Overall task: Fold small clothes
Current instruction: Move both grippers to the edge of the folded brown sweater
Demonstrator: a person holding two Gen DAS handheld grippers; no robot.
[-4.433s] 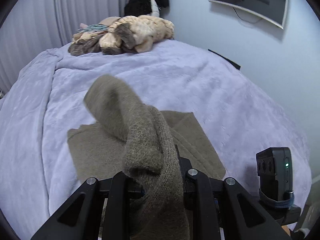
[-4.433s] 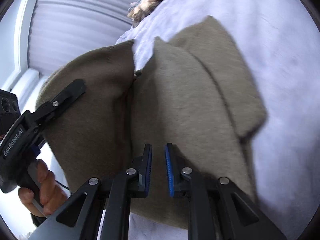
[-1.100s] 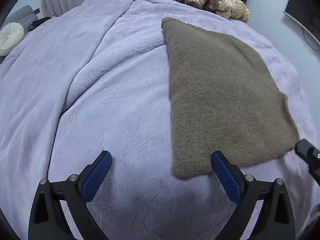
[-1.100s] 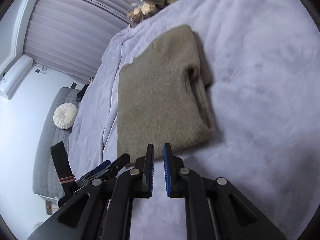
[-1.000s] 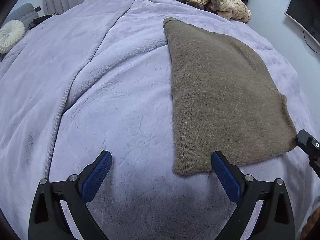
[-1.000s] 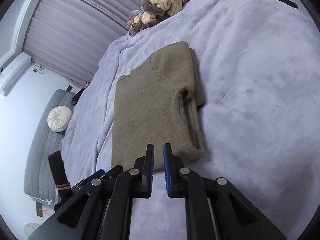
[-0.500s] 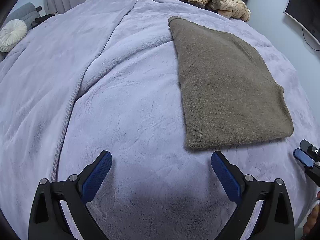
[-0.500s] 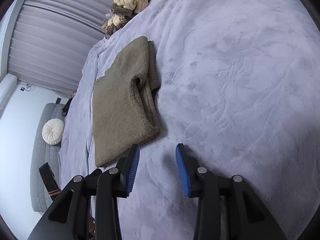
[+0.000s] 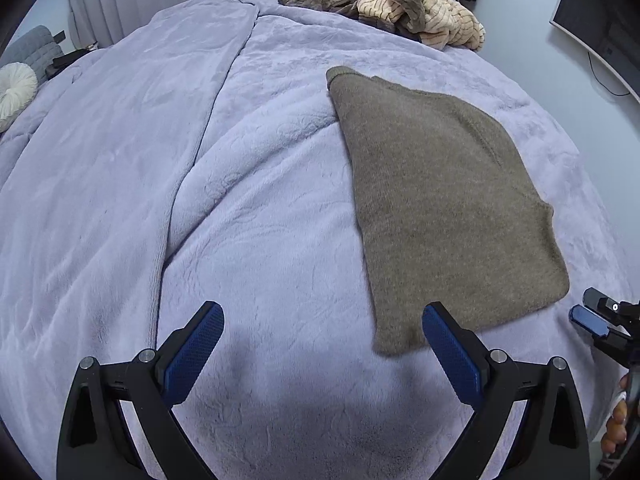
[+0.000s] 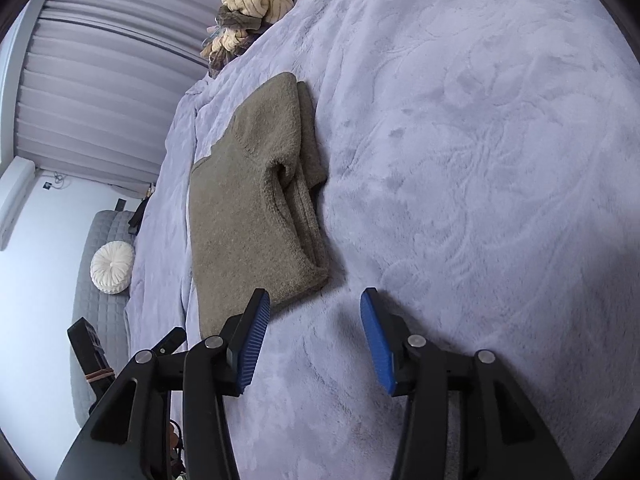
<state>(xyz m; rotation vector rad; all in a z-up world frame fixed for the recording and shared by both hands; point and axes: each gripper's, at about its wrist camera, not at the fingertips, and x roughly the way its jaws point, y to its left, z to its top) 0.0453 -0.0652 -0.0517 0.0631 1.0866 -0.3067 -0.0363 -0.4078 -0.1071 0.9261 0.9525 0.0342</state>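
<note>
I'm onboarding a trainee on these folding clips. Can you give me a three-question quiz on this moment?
1. True or false: the brown sweater lies folded flat on the lilac blanket.
2. Which gripper holds cloth? A) left gripper B) right gripper C) neither
3. Fill in: the pile of unfolded clothes lies at the ____ end of the bed.

Key: 1 true; 2 C, both are empty, the right one's jaws opening; 3 far.

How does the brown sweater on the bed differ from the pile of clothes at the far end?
The brown sweater is folded flat into a neat rectangle; the pile of clothes is a crumpled heap. The sweater is plain brown, the pile mostly cream with stripes. Both rest on the lilac blanket.
</note>
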